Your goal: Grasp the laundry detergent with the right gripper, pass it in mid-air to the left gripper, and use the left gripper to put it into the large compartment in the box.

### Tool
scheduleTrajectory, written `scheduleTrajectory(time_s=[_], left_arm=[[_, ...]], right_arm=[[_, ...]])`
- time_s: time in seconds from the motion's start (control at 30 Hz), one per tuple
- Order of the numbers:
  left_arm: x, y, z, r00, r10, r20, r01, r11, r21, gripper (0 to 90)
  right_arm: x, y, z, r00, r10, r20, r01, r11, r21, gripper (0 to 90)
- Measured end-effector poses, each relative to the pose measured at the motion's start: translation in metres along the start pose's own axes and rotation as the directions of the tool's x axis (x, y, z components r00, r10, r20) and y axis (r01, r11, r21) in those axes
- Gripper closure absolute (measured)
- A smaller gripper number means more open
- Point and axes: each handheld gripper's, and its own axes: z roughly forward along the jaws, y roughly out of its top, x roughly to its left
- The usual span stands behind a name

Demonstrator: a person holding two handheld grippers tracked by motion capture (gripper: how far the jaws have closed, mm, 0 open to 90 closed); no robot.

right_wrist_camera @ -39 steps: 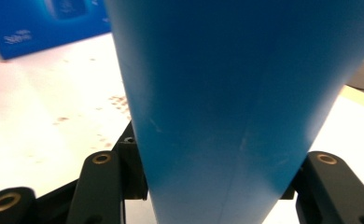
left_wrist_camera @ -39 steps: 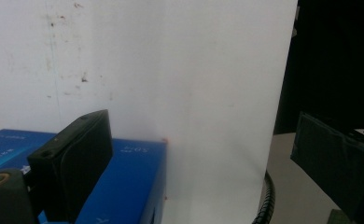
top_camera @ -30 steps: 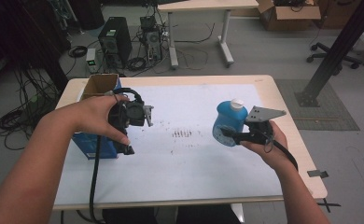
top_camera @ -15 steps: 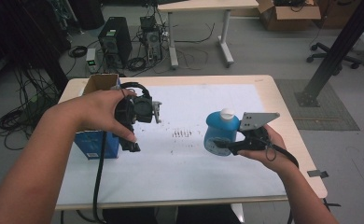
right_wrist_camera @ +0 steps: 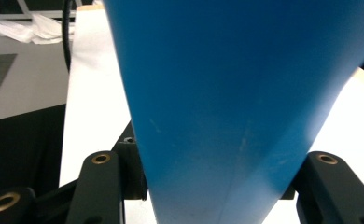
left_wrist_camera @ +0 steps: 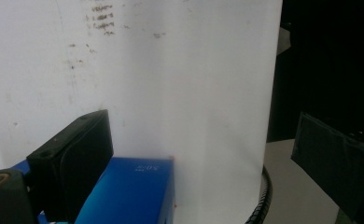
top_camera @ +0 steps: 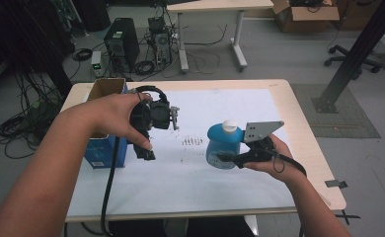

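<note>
White paper covered the desk [top_camera: 299,113] in the high view, where the right hand-held gripper [top_camera: 230,159] clamped a blue bottle [top_camera: 221,146] with a white cap, upright near the middle. The left hand-held gripper [top_camera: 157,118] hung above a blue box [top_camera: 106,150]. In the left gripper view its jaws stood wide apart, empty, over that box [left_wrist_camera: 133,191]. In the right gripper view both jaws pressed the bottle's [right_wrist_camera: 227,102] sides.

The high view looks forward and down over the whole worktop [top_camera: 299,113]. The left gripper view looks down at its white sheet [left_wrist_camera: 171,84] and blue box [left_wrist_camera: 133,191]; the right gripper view sits hard against the blue bottle [right_wrist_camera: 227,93], shared with the high view.
</note>
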Motion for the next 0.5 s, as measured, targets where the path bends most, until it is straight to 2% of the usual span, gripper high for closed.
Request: scheduleTrajectory(time_s=[0.5], left_arm=[[0.001,0.013,0.004,0.9998,0.014,0.015,-0.014,0.9999,-0.003,5.4]], right_arm=[[0.0,0.003,0.028,0.9947,-0.047,-0.092,0.046,0.999,-0.012,45.5]])
